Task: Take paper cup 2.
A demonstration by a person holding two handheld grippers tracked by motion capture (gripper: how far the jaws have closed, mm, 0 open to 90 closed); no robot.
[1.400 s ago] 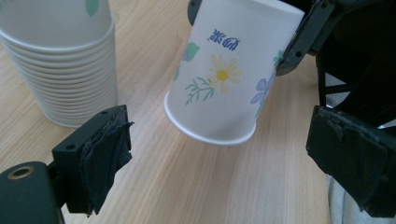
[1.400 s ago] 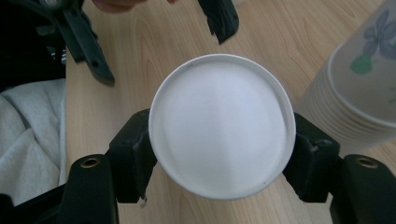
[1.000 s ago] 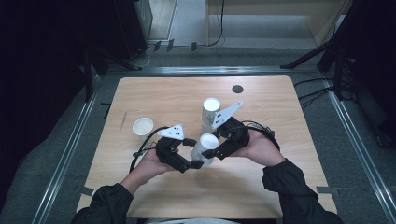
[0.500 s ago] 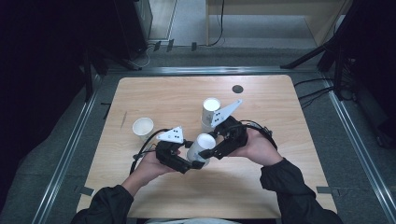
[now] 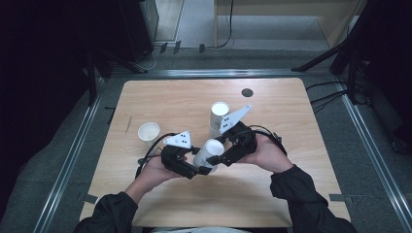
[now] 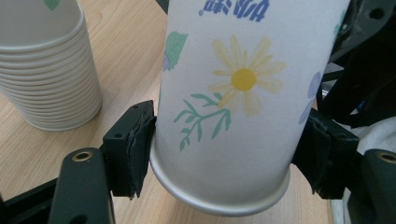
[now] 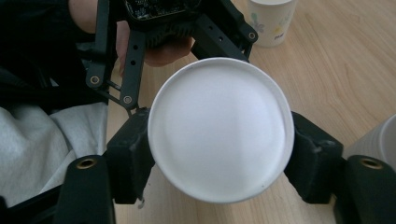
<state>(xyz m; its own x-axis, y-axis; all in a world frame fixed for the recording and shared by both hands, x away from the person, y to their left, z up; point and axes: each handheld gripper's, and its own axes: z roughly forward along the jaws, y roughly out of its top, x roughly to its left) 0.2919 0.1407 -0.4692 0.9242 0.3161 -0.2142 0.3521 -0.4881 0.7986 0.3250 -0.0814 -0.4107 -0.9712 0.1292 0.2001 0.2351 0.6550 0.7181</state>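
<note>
Pale wood covers the surface (image 5: 291, 194), framed by grey floor and metal rails. Toward its left we see a single paper cup (image 5: 148, 132) standing upright, apart from the hands. Next comes our left gripper (image 5: 201, 170), its pads pinching the lower wall of a flowered paper cup (image 6: 238, 102) held tilted between both tools. Our right gripper (image 5: 221, 159) clamps the same cup near its white, round end, which faces the right gripper view. Just behind the grippers stands a tall stack of nested cups (image 5: 218, 119), upright on the wood.
</note>
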